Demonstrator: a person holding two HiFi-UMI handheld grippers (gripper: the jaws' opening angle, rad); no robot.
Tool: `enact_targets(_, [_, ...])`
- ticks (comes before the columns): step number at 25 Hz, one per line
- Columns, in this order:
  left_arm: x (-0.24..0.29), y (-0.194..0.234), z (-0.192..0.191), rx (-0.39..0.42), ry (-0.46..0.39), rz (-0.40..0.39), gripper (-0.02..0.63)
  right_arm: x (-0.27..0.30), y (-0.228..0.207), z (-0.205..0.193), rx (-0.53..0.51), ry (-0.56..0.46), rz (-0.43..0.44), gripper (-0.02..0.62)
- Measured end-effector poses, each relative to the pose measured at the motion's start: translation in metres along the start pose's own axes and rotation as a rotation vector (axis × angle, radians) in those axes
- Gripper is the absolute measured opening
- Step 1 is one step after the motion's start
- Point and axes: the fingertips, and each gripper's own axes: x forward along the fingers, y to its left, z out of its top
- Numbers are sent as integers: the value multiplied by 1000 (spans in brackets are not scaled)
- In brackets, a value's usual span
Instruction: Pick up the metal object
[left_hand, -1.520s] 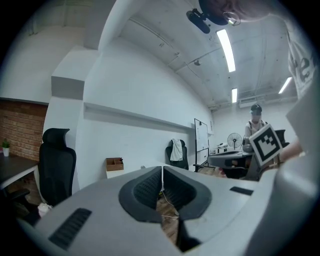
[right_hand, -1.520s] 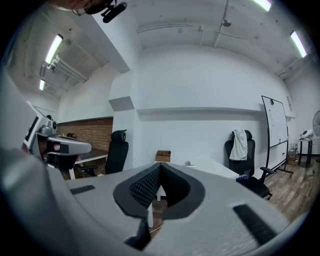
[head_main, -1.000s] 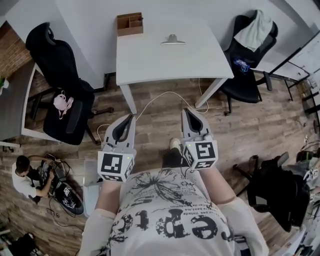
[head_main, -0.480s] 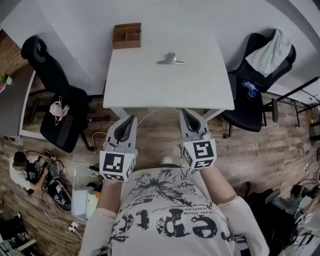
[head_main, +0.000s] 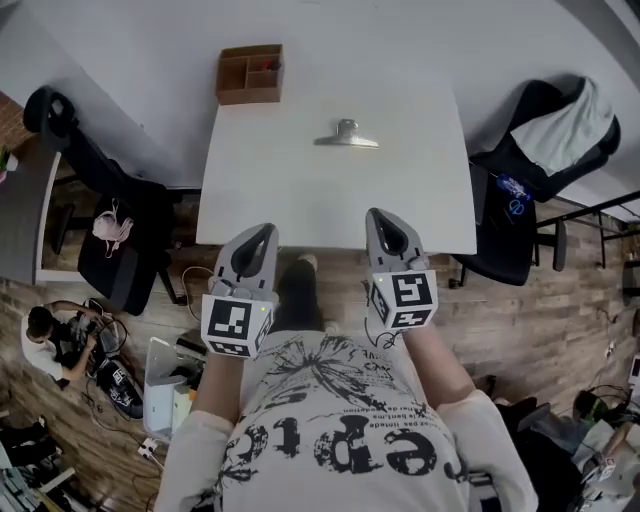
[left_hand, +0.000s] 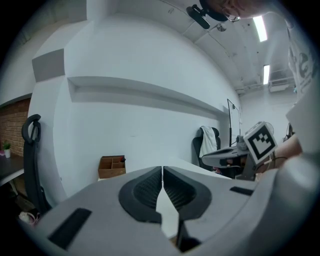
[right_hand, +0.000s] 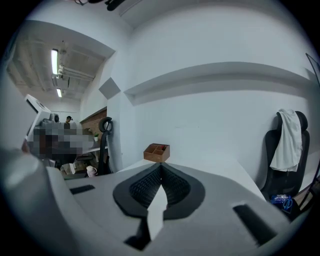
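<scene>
A shiny metal clip (head_main: 347, 134) lies on the white table (head_main: 270, 180), toward its far side. My left gripper (head_main: 262, 232) and right gripper (head_main: 381, 217) hover side by side over the table's near edge, well short of the clip. Both are shut with nothing between their jaws. In the left gripper view the left gripper (left_hand: 162, 172) has its pads pressed together; the same holds for the right gripper (right_hand: 160, 169) in the right gripper view. The clip is hidden behind the jaws in both gripper views.
A brown wooden organiser box (head_main: 250, 73) stands at the table's far left corner, also seen as a box (left_hand: 111, 166) and box (right_hand: 157, 152). Black office chairs flank the table, left chair (head_main: 110, 225) and right chair (head_main: 540, 170) with a cloth over it. A person (head_main: 45, 345) crouches on the floor at left.
The view has advanced toward the table: the table and clip now sit closer and lower in the frame, and both shut grippers have reached its near edge.
</scene>
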Motion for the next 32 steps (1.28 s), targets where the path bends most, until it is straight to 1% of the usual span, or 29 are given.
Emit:
enact_targets(6, [83, 48, 16, -5, -15, -28, 11, 79, -40, 9, 34, 43, -30, -8])
enact_targets(10, [135, 81, 23, -13, -10, -47, 11, 131, -65, 11, 57, 87, -57, -8])
enact_targets(14, [179, 105, 24, -11, -4, -76, 11, 181, -77, -3, 61, 193, -38, -8])
enact_targets(17, [205, 117, 23, -4, -14, -103, 11, 213, -85, -20, 66, 250, -43, -6])
enact_targets(18, [213, 120, 21, -2, -14, -110, 12, 223, -88, -27, 74, 269, -45, 3])
enact_targets(19, [219, 123, 19, 0, -11, -115, 12, 233, -90, -34, 82, 291, -44, 71])
enact_targets(20, [225, 126, 16, -1, -5, -120, 11, 242, -92, -43, 87, 317, -43, 120])
enact_targets(24, [246, 143, 2, -2, 0, -129, 11, 279, -97, -75, 89, 408, -49, 171])
enact_targets(26, [255, 150, -4, -6, 9, -132, 12, 296, -101, -91, 88, 448, -58, 219])
enact_targets(29, [268, 162, -13, -7, 26, -131, 11, 317, -111, -111, 89, 504, -94, 283])
enact_targets(32, [280, 173, -21, -16, 39, -127, 11, 334, -122, -127, 103, 545, -137, 312])
